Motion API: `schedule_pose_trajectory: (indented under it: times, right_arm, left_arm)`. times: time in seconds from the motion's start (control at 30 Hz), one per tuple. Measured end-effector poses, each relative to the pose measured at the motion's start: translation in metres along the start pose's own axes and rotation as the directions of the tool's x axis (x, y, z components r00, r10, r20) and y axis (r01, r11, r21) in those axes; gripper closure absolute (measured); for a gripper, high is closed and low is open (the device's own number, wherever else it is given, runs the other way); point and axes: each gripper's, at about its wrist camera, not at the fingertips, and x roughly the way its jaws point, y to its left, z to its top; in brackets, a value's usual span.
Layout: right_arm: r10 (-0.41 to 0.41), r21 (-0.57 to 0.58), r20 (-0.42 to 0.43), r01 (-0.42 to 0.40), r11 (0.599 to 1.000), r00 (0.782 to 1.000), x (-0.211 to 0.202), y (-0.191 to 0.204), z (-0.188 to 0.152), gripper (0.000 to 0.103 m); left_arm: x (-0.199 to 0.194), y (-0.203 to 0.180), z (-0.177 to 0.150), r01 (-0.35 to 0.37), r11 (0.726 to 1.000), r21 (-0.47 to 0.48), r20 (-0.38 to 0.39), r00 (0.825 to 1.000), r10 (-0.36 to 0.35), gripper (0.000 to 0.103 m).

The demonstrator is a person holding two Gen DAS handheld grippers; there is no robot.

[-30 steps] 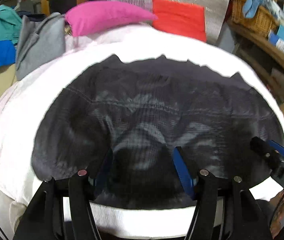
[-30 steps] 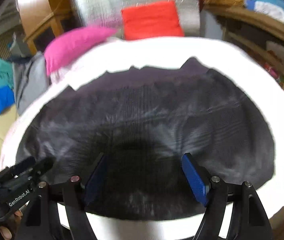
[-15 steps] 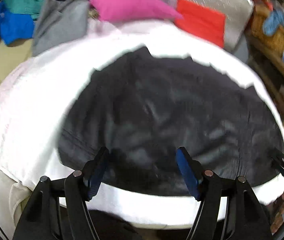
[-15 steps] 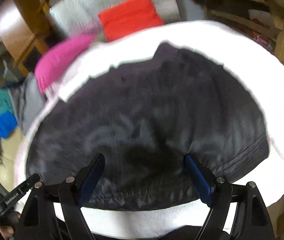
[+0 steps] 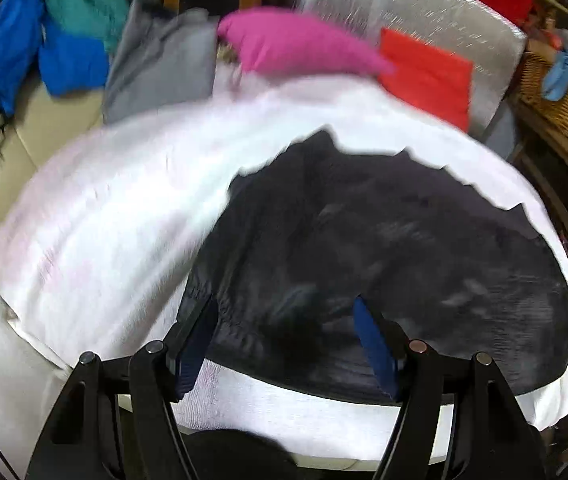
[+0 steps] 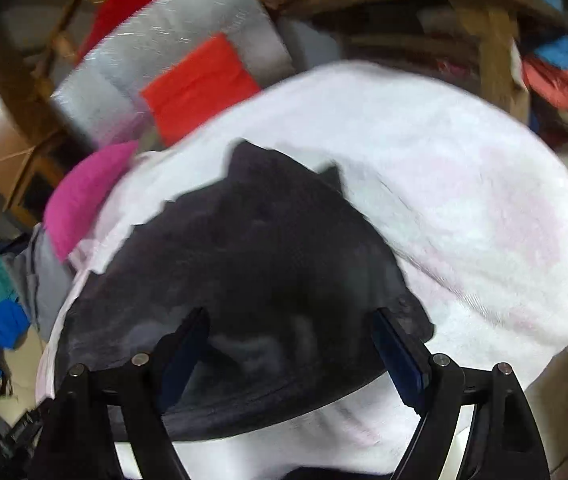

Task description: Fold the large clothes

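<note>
We see a large black garment of thin, finely ribbed cloth (image 5: 383,264) lying spread and partly folded on a white towel-like cover (image 5: 116,216) over the surface. It sits toward the right half of that cover in the left wrist view and toward the left in the right wrist view.

We judge it light, limp and soft. It will sag and wrinkle the moment it is lifted, and there is nothing fragile about it. The weave looks matte, so we expect little slip against the blue pads. The best hold seems to be the near hem at its two outer corners, one corner per claw, so the cloth hangs flat and can be carried over in one sheet.

The left claw (image 5: 285,344) stands apart over the near left corner; its jaws have just been opening, and no cloth is pinched between them. The right claw (image 6: 289,354) also stands wide apart above the near right corner, its jaws having just opened too, with the fabric lying beneath them, not gripped.

We can read no brand, label or writing in either view; both are blurred.
</note>
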Motion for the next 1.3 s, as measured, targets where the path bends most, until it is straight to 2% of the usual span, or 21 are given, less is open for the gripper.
schedule_pose_trajectory:
  times: [0.07, 0.17, 0.3, 0.4, 0.7, 0.83, 1.0, 1.1, 1.3]
  right_arm:
    - [0.010, -0.075, 0.039, -0.007, 0.997, 0.999, -0.018, 0.021, -0.006, 0.018]
    - [0.041, -0.191, 0.072, -0.026, 0.981, 0.997, -0.042, 0.056, -0.022, 0.016]
    - [0.079, -0.312, 0.114, -0.039, 0.949, 0.990, -0.074, 0.091, -0.058, 0.013]
    - [0.085, -0.352, 0.137, -0.031, 0.935, 0.987, -0.092, 0.103, -0.082, 0.011]
    - [0.037, -0.414, 0.144, 0.026, 0.910, 0.989, -0.124, 0.104, -0.119, 0.008]
    - [0.031, -0.423, 0.133, 0.029, 0.906, 0.991, -0.128, 0.105, -0.128, 0.007]
    - [0.001, -0.415, 0.140, 0.058, 0.908, 0.990, -0.127, 0.101, -0.129, 0.001]
    - [-0.018, -0.399, 0.156, 0.080, 0.913, 0.988, -0.128, 0.096, -0.125, 0.000]
    - [-0.033, -0.402, 0.181, 0.105, 0.910, 0.983, -0.132, 0.095, -0.122, 0.000]
  left_arm:
    - [-0.020, -0.017, -0.004, 0.007, 0.999, 0.046, 0.048, 0.999, -0.009, 0.027]
    - [-0.051, -0.035, -0.014, 0.020, 0.995, 0.100, 0.109, 0.994, -0.031, 0.025]
    - [-0.076, -0.047, -0.025, 0.037, 0.989, 0.146, 0.132, 0.990, -0.056, 0.021]
    - [-0.091, -0.050, -0.037, 0.032, 0.985, 0.169, 0.143, 0.988, -0.057, 0.020]
    - [-0.124, -0.053, -0.067, 0.052, 0.982, 0.182, 0.154, 0.985, -0.080, 0.019]
    - [-0.135, -0.052, -0.071, 0.043, 0.981, 0.190, 0.185, 0.980, -0.079, 0.008]
    - [-0.136, -0.048, -0.070, 0.041, 0.983, 0.178, 0.191, 0.979, -0.076, 0.005]
    - [-0.134, -0.049, -0.071, 0.022, 0.984, 0.179, 0.188, 0.981, -0.056, 0.004]
    - [-0.129, -0.053, -0.075, 0.033, 0.979, 0.200, 0.163, 0.984, -0.067, 0.004]
